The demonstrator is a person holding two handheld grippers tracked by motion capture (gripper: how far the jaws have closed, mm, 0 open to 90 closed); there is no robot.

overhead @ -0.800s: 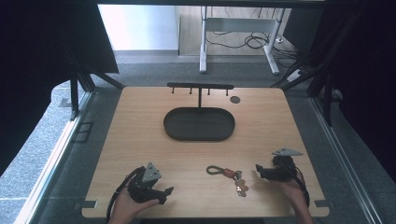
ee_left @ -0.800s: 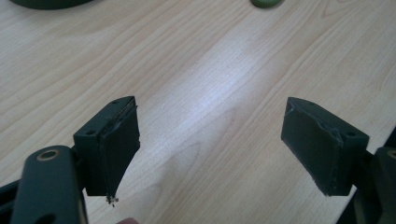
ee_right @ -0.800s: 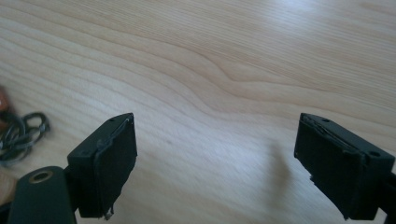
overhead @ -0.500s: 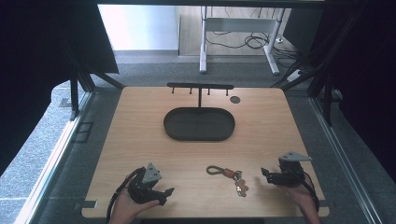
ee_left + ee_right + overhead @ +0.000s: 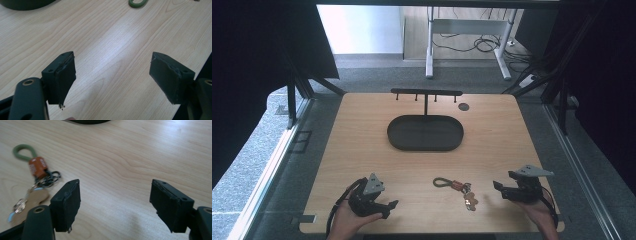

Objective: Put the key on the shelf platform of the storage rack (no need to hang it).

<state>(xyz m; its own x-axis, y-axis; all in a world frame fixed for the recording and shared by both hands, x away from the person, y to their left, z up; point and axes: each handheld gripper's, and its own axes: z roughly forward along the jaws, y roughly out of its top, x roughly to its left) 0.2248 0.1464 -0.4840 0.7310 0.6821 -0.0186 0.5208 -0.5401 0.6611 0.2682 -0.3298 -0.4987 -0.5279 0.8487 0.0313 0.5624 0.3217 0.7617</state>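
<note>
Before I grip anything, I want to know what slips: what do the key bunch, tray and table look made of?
Key bunch: green loop looks like cord or rubber, orange tag plastic, dark rings and shiny keys metal. Tray: matte black, plastic or coated metal, unclear. Table: pale wood or laminate, visible grain, slight sheen.

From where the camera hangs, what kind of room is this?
Probably a lab or recording workspace: a light wooden table ringed by black curtains, loose cables on the floor, and a handheld left gripper.
</note>
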